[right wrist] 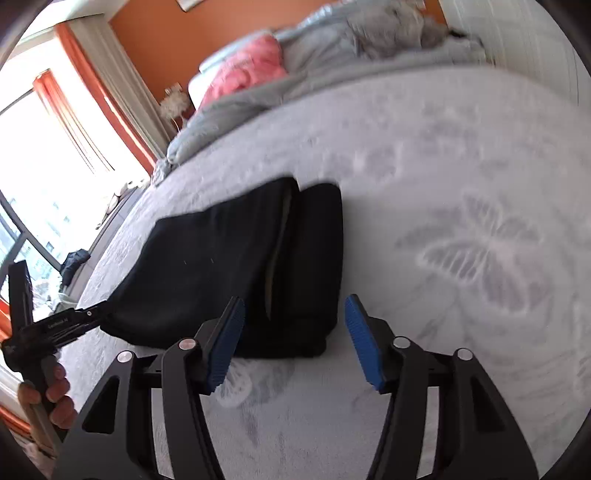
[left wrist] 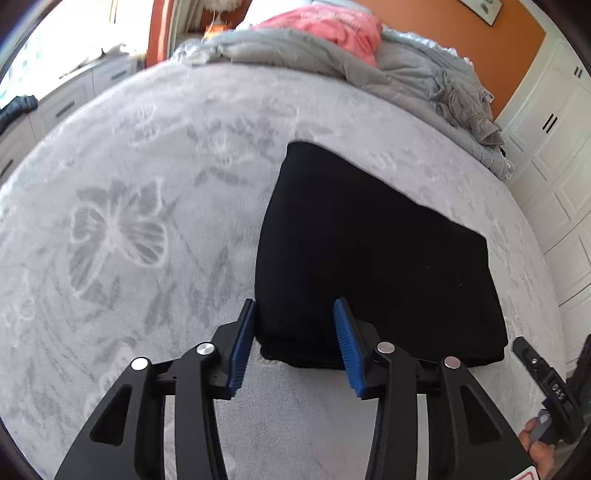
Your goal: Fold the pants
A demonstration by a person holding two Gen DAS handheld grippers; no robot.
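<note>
The black pants [left wrist: 373, 258] lie folded in a compact stack on the grey butterfly-print bedspread [left wrist: 147, 184]. My left gripper [left wrist: 295, 339] is open, its blue pads either side of the stack's near left corner, holding nothing. The pants also show in the right wrist view [right wrist: 229, 266], with the layered edge facing me. My right gripper [right wrist: 293, 336] is open and empty, just in front of the stack's near right corner. The left gripper also shows in the right wrist view [right wrist: 88, 315] at the stack's left edge. The right gripper's tool [left wrist: 543, 376] shows at the left view's right edge.
A bunched grey duvet [left wrist: 369, 70] and a pink blanket [left wrist: 332, 29] lie at the head of the bed. White wardrobe doors [left wrist: 554, 155] stand to the right. A bright window [right wrist: 44, 155] with orange curtains and a low cabinet [left wrist: 55, 107] are on the left.
</note>
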